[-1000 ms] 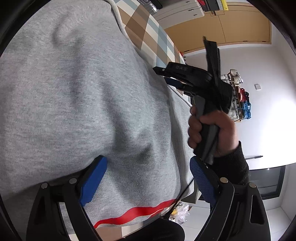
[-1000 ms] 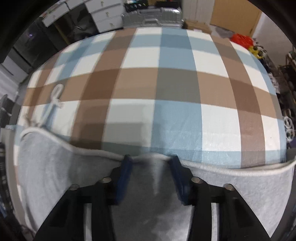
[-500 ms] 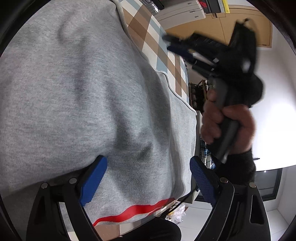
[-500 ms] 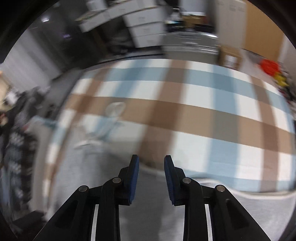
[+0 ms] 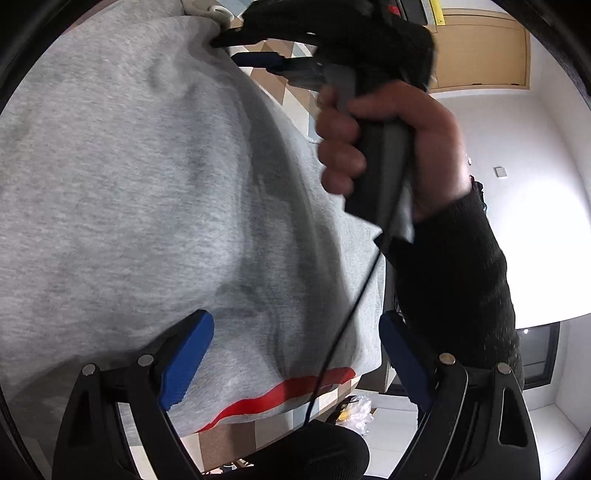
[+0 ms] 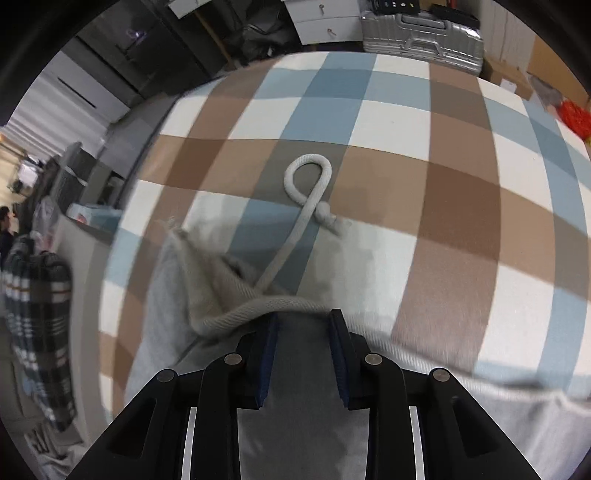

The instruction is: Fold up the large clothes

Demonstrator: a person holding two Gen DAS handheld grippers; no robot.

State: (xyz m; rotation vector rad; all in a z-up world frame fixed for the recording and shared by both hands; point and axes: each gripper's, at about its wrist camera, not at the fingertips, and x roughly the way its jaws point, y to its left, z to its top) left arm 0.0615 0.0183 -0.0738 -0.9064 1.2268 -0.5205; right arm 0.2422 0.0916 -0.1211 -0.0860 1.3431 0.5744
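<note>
Checked cloth [image 6: 461,206] in brown, blue and white covers the surface, and the grey hoodie [image 5: 129,192] lies spread on it. Since a second ago our right gripper [image 6: 303,332] has swung across to the hood end: where we then saw the plain grey edge, we now see the white drawstring [image 6: 306,192] looped and knotted on the cloth just ahead of the pads. Its jaws have just been closing, and grey fabric sits between them at the garment's edge; we cannot tell whether the pads press on it. Our left gripper [image 5: 295,358] has its blue pads as wide apart as before, hanging over the hoodie near the red stripe [image 5: 280,398], with nothing pinched. In the left wrist view, the right hand [image 5: 391,140] has come much closer and higher in the picture, fist wrapped round the grey handle, dark sleeve [image 5: 454,280] below, gripper tilted steeply down toward the hood. Beyond the cloth stand a silver suitcase [image 6: 421,29] and white drawers [image 6: 325,22].
</note>
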